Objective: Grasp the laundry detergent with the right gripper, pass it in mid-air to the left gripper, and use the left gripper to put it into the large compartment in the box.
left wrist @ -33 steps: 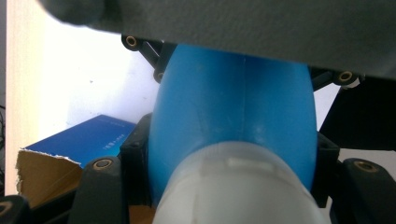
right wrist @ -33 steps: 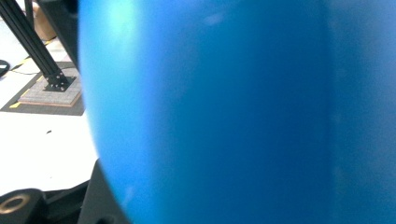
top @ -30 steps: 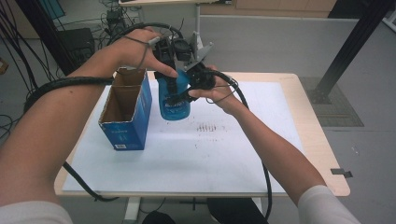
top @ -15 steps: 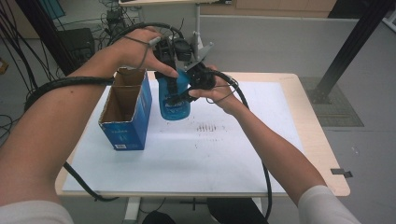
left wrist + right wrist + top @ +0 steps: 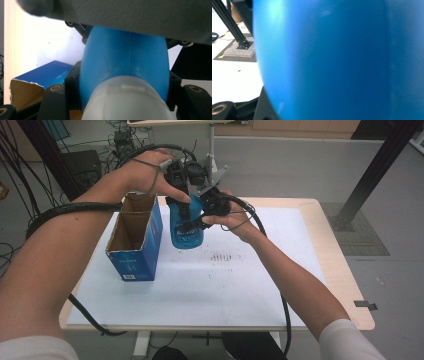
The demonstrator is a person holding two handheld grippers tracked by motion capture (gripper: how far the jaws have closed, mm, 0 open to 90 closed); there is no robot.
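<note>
The blue bottle, clamped by both grippers, hides the right gripper's jaws.

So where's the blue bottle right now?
In the high view the blue bottle is held up over the table's far left part, between the left claw and right claw, just right of the open blue box.

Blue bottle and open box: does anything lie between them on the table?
Nothing: in the high view, a bare strip of white mat separates the bottle from the box.
</note>
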